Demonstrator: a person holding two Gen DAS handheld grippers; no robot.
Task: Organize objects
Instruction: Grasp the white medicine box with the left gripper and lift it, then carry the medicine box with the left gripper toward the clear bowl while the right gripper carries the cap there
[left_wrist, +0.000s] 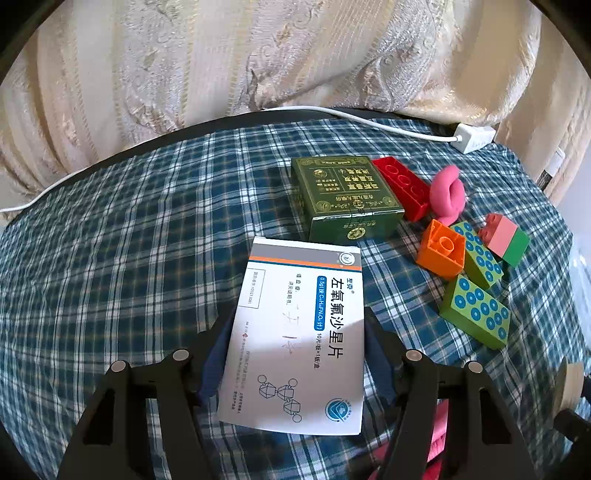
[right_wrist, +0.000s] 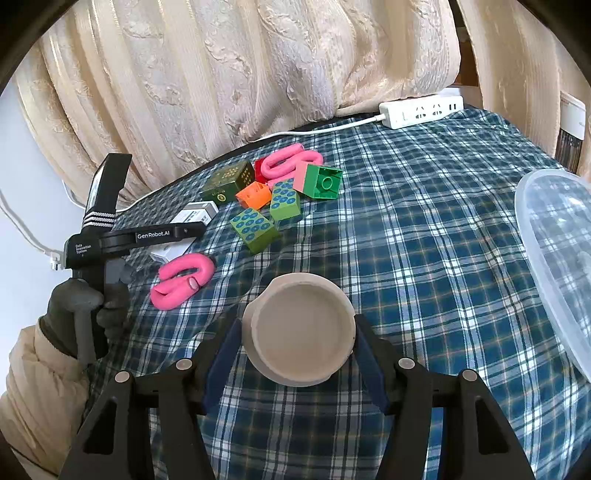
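Observation:
My left gripper (left_wrist: 295, 332) is shut on a white medicine box (left_wrist: 299, 332) with blue Chinese print, held just over the plaid cloth. Beyond it lie a green box (left_wrist: 343, 195), a red brick (left_wrist: 402, 186), a pink curler (left_wrist: 447, 195), an orange brick (left_wrist: 441, 253), two green dotted bricks (left_wrist: 476, 310) and a pink-green brick (left_wrist: 504, 238). My right gripper (right_wrist: 299, 332) is shut on a beige round cup (right_wrist: 301, 328), seen from above. The left gripper's body (right_wrist: 110, 236) shows in the right wrist view, with a second pink curler (right_wrist: 184, 278) beside it.
A clear plastic tub (right_wrist: 550, 258) stands at the right edge. A white power strip (right_wrist: 421, 109) and its cable lie at the back by the cream curtain (right_wrist: 221, 74). The plaid cloth (right_wrist: 424, 221) covers the table.

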